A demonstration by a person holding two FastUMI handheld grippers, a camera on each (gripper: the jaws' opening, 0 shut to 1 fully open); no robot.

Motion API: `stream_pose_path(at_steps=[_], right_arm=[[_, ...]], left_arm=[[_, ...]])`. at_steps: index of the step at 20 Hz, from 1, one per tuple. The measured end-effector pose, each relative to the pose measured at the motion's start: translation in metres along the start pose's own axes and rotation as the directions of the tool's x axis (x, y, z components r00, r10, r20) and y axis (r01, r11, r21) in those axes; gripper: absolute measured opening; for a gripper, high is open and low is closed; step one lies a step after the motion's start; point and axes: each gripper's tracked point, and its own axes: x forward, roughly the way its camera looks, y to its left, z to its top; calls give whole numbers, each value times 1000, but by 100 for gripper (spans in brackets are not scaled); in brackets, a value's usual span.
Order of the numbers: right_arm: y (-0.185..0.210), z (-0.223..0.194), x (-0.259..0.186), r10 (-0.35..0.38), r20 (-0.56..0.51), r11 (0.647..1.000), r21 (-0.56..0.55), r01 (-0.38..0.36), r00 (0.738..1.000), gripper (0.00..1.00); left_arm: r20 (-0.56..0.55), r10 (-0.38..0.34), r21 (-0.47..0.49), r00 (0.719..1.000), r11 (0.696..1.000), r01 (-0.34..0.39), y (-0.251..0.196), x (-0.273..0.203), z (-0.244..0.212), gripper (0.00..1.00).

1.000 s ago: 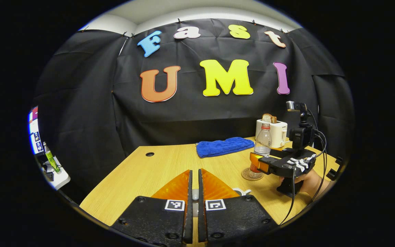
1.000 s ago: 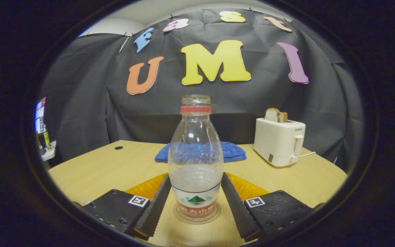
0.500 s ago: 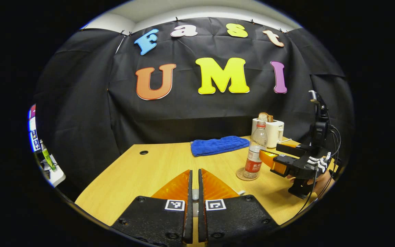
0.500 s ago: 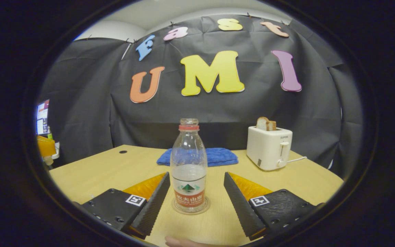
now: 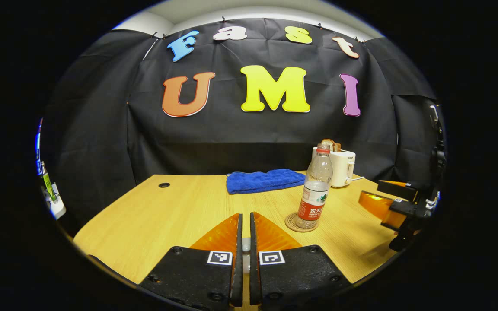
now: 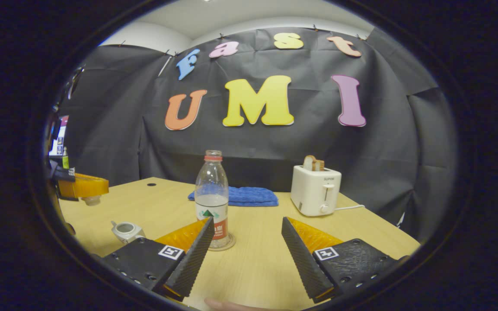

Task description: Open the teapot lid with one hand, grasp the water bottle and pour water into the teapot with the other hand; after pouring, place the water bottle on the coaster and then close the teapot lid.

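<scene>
The clear water bottle with a red label stands upright on the round coaster. My right gripper is open, pulled back from the bottle, nothing between its fingers. The white teapot sits open-topped at the left, near the table's front edge. Above and left of it, my left gripper hangs shut on the teapot lid. In the left gripper view the fingers are pressed together on a small grey piece of the lid. The bottle, coaster and right gripper stand to the right.
A folded blue towel lies at the back of the wooden table. A white toaster with bread in it stands back right, its cord trailing right. A fingertip shows at the bottom edge.
My right gripper has backed away from the bottle, which stays upright on the coaster. The left gripper keeps hold of the lid and has shifted a little.
</scene>
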Motion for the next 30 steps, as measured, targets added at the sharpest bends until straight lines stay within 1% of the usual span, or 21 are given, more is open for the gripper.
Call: stream_pose_path(at_steps=[2, 5, 8, 10, 12, 14, 16, 19, 20, 21, 22, 28, 29, 30], right_arm=[[-11, 0, -14, -25, 9, 1000, 11, 25, 1000, 95], [-23, 0, -32, -45, 29, 999, -19, 46, 999, 94], [-32, 0, -45, -59, 56, 997, -38, 61, 997, 94], [-35, 3, -51, -57, 74, 998, -31, 60, 996, 94], [-41, 5, -53, -57, 83, 998, -19, 59, 995, 93], [-50, 5, -55, -74, 82, 997, -13, 75, 994, 93], [-64, 14, -59, -95, 105, 995, -17, 97, 990, 94], [-78, 22, -64, -114, 117, 993, 23, 112, 987, 93], [-79, 23, -66, -111, 121, 994, 25, 109, 986, 93], [-84, 29, -68, -125, 138, 992, 25, 123, 983, 94], [-90, 33, -70, -137, 150, 991, 25, 134, 979, 94], [-94, 40, -75, -121, 153, 993, 32, 117, 981, 94], [-95, 41, -74, -126, 149, 992, 33, 122, 981, 94], [-94, 39, -76, -126, 148, 992, 33, 122, 981, 94]], left_arm=[[-4, 12, -25, 1000, 1000, -12, 3, 13, -11, 9], [8, -4, -78, 1000, 997, 5, -3, 24, -18, 9], [19, -35, -118, 999, 992, 37, -16, 31, -24, 9], [8, -29, -97, 1000, 995, 29, -20, 33, -32, 9], [19, 4, -84, 1000, 996, -2, -15, 37, -34, 9], [34, 3, -81, 999, 997, 0, -19, 39, -36, 9], [48, 7, -75, 999, 997, -3, -18, 42, -35, 9], [20, 4, -84, 1000, 996, -2, -22, 47, -45, 9], [16, -2, -92, 1000, 996, 4, -24, 49, -48, 9], [8, -2, -99, 1000, 995, 3, -25, 48, -50, 9], [7, 2, -102, 1000, 995, -1, -26, 48, -51, 10], [-1, 13, -72, 1000, 997, -13, -26, 45, -50, 12], [-3, 12, -73, 1000, 997, -13, -26, 45, -50, 13], [-2, 11, -71, 1000, 997, -12, -27, 45, -50, 17]])
